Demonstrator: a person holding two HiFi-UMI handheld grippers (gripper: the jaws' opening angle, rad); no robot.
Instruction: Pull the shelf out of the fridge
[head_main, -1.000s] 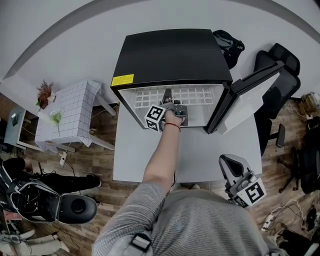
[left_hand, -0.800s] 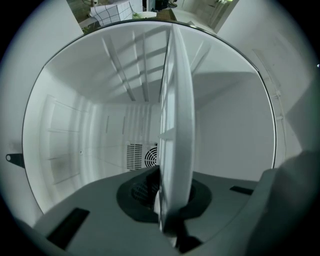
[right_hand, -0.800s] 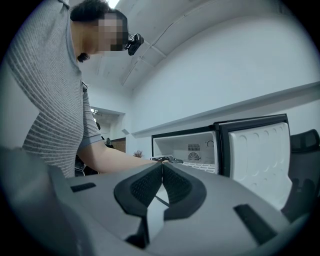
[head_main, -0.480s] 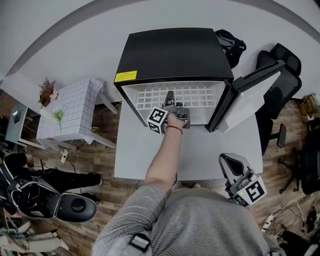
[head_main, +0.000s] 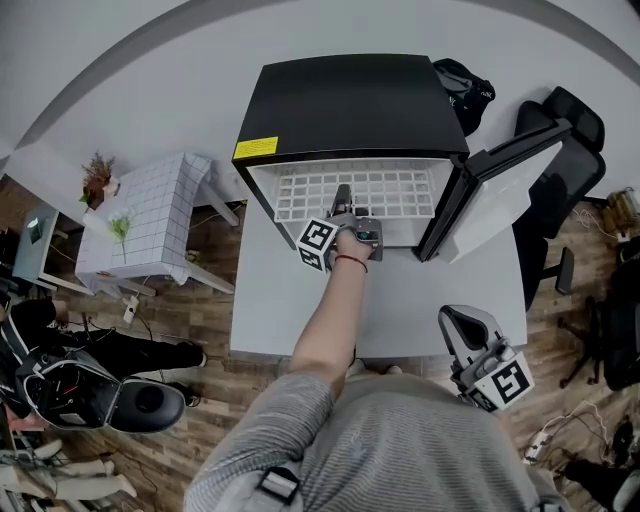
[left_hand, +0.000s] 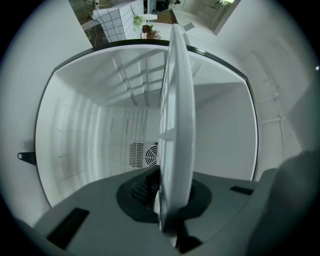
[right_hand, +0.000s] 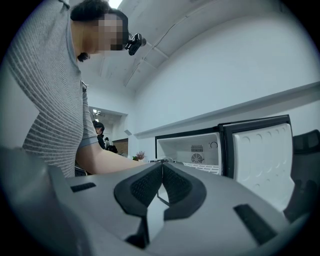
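Firmly shut: the left gripper (left_hand: 167, 202) had its jaws clamped on the front rail of the flat white lattice shelf (left_hand: 176, 100), seen edge-on with a pad on each face. The shelf lay level in the mouth of the black-topped, white-lined mini fridge (head_main: 350, 100), at twelve o'clock from the person and not yet clear of it. The fridge's white-lined door (head_main: 500, 190) stood open at two o'clock. The right gripper (right_hand: 161, 170) sat idle at four o'clock above the grey tabletop (head_main: 400, 300), jaws together on nothing.

Judgement: the shelf looked light, stiff and smooth, so probably slippery. A mid-front hold suits a straight, level pull. Off-centre, it could jam against the side runners.
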